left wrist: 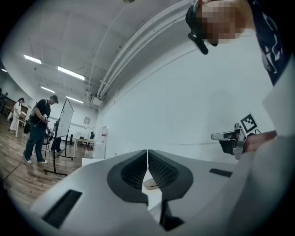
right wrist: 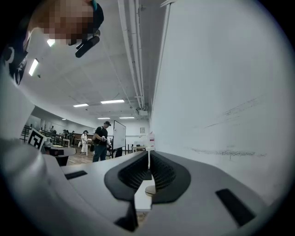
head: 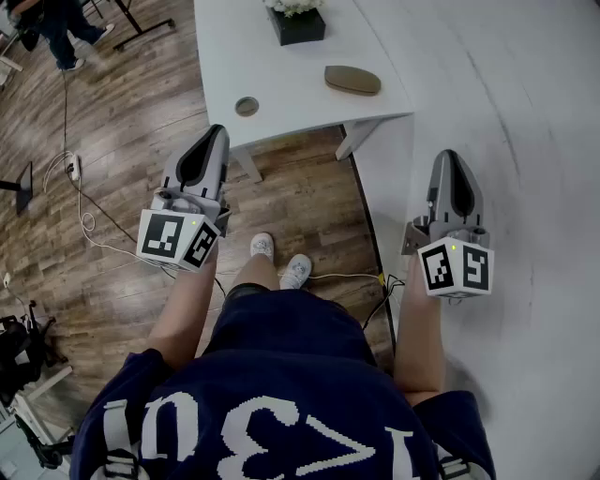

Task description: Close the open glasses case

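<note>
A brown oval glasses case [head: 352, 80] lies on the white table [head: 281, 84] near its right front corner, and its lid looks down. My left gripper [head: 214, 131] hangs level over the wooden floor just short of the table's front edge, jaws shut on nothing. My right gripper [head: 446, 156] is level beside the white wall, short of the table and right of it, also shut and empty. In the left gripper view the case [left wrist: 150, 184] shows small beneath the closed jaws of the left gripper [left wrist: 147, 154]. The right gripper view shows the right gripper [right wrist: 149, 156] pressed shut.
A black box of white flowers [head: 296, 23] stands at the table's back, and a round grommet [head: 247, 106] sits near its front edge. The white wall [head: 525, 141] runs along the right. Cables [head: 84, 220] trail on the floor at left. People [left wrist: 39, 129] stand far off.
</note>
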`<control>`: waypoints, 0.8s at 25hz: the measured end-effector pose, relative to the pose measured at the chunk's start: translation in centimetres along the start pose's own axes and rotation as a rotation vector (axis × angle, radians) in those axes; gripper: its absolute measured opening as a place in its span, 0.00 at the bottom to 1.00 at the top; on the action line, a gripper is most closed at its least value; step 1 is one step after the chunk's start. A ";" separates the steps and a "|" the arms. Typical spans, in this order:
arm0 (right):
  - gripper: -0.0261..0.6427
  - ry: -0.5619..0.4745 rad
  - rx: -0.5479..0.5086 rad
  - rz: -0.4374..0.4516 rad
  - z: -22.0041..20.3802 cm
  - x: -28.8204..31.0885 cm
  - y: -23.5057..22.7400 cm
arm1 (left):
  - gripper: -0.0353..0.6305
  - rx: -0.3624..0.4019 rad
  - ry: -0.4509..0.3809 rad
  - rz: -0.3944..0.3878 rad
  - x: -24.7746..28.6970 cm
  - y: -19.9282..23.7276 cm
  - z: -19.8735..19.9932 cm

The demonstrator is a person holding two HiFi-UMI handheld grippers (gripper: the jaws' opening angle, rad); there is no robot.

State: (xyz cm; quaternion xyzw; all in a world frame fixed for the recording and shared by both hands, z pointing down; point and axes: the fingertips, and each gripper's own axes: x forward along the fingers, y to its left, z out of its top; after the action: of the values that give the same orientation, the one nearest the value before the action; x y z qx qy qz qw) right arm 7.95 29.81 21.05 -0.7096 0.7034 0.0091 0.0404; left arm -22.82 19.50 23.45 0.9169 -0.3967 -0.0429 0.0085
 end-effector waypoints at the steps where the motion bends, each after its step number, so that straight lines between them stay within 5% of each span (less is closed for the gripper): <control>1: 0.09 0.002 -0.002 0.002 0.0 -0.1 0.1 | 0.08 -0.001 0.000 0.002 -0.1 -0.1 0.0; 20: 0.09 -0.008 0.016 0.073 -0.4 1.4 0.2 | 0.08 -0.009 0.009 0.020 1.7 -1.3 -1.0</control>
State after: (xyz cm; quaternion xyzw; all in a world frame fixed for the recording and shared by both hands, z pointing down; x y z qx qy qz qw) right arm 7.73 28.34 21.33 -0.6831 0.7287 0.0081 0.0485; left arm -20.57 19.11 24.30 0.9131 -0.4055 -0.0404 0.0150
